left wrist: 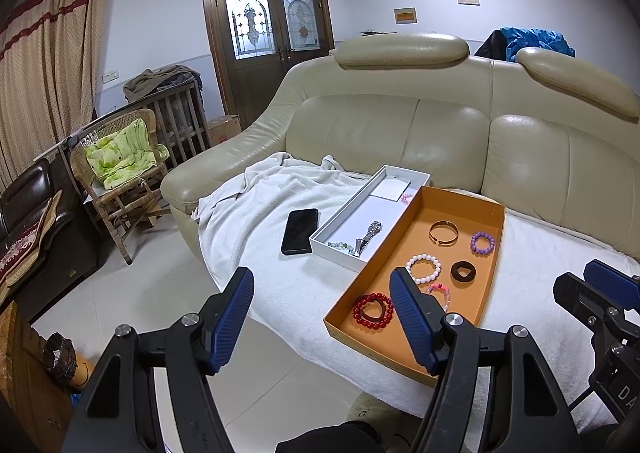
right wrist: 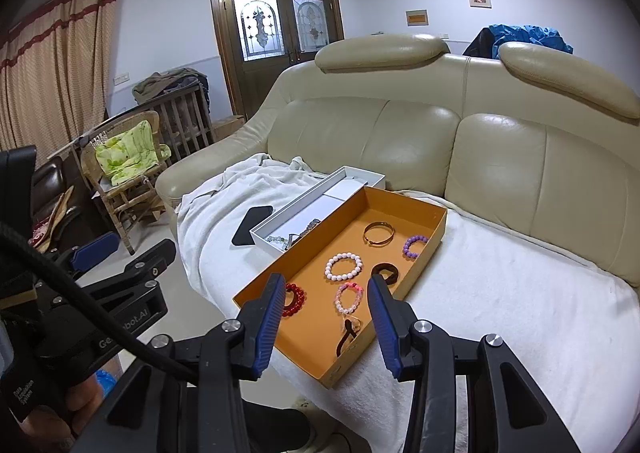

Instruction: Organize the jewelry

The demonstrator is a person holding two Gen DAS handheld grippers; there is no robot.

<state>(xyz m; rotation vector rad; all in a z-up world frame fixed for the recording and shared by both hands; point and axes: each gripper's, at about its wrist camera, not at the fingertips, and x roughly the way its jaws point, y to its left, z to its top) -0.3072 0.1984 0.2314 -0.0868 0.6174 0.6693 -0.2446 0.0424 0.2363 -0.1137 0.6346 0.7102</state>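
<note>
Item: pink bead bracelet, flat in orange tray on the sofa. It lies just ahead of my right hand-held gripper, framed between its wide-apart, empty jaws. My left hand-held gripper, also wide and empty, sits further off.

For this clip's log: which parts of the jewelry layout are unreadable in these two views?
- Right wrist view: the white box contents are mostly hidden behind the orange tray wall; only beads and part of the watch show.
- Left wrist view: the pink bracelet is partly covered by the left tool finger.
- Right wrist view: the red bracelet is partly behind the right tool finger.
- Left wrist view: the beads near the watch are too small to identify.
</note>
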